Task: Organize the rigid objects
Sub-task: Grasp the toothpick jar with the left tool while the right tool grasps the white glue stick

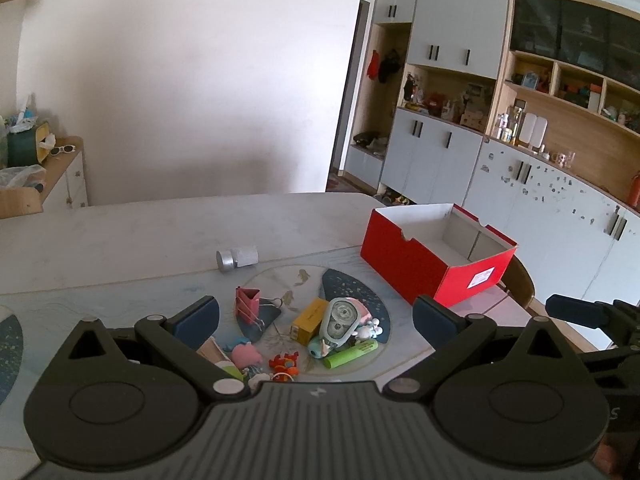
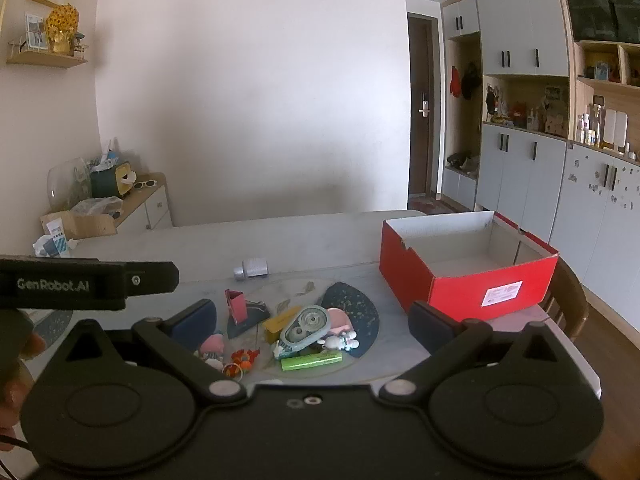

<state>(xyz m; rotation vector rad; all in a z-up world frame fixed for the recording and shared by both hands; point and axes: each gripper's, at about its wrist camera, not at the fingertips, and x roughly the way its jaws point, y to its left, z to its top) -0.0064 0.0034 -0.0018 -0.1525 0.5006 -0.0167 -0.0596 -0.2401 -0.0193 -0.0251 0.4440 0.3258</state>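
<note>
1. left wrist view: both tools hang above the desk (image 1: 120, 232) with nothing held; left tool (image 1: 316, 316) has its jaws spread wide, and so does the right tool (image 2: 312, 318).
2. the step looks like the very start: nothing seems sorted yet.
3. the things lie in a loose pile near the tools: tape roller (image 1: 340, 320), yellow box (image 1: 310, 318), green marker (image 1: 352, 354), pink clip (image 1: 248, 304), small toys. a silver-capped bottle (image 1: 238, 259) lies apart, farther back.
4. the red box (image 1: 404, 260) stands open to the right, well apart from the pile; what shows of its inside is bare.
5. next move probably calls for lowering one tool over a single piece at the pile's edge, then closing.
</note>
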